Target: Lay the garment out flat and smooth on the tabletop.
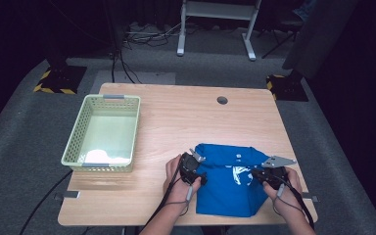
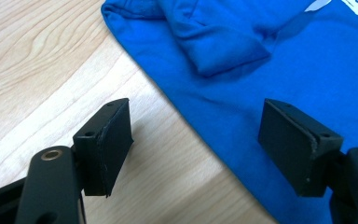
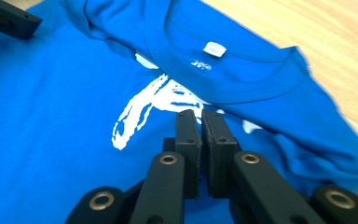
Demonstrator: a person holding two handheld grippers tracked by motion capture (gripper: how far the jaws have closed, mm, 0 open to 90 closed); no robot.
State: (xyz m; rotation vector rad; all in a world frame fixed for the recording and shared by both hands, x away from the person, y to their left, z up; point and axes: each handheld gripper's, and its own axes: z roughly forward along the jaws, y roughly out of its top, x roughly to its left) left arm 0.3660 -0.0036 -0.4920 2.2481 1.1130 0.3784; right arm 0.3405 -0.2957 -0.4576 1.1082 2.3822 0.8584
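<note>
A blue T-shirt (image 1: 230,188) with a white print lies partly folded on the near right of the wooden table (image 1: 176,117). My left gripper (image 1: 198,169) is at the shirt's left edge. In the left gripper view its jaws (image 2: 196,140) stand open just above the table, one over bare wood and one over the blue cloth (image 2: 284,60), with a folded sleeve ahead. My right gripper (image 1: 262,174) is over the shirt's right side. Its jaws (image 3: 200,116) are pressed together above the print (image 3: 140,112), below the collar, and I see no cloth between them.
A pale green mesh basket (image 1: 103,98) stands at the table's left with something white (image 1: 100,156) in its near end. A round cable hole (image 1: 222,100) is near the far edge. Bare wood lies between basket and shirt. The other gripper's jaw (image 3: 9,21) shows at top left in the right gripper view.
</note>
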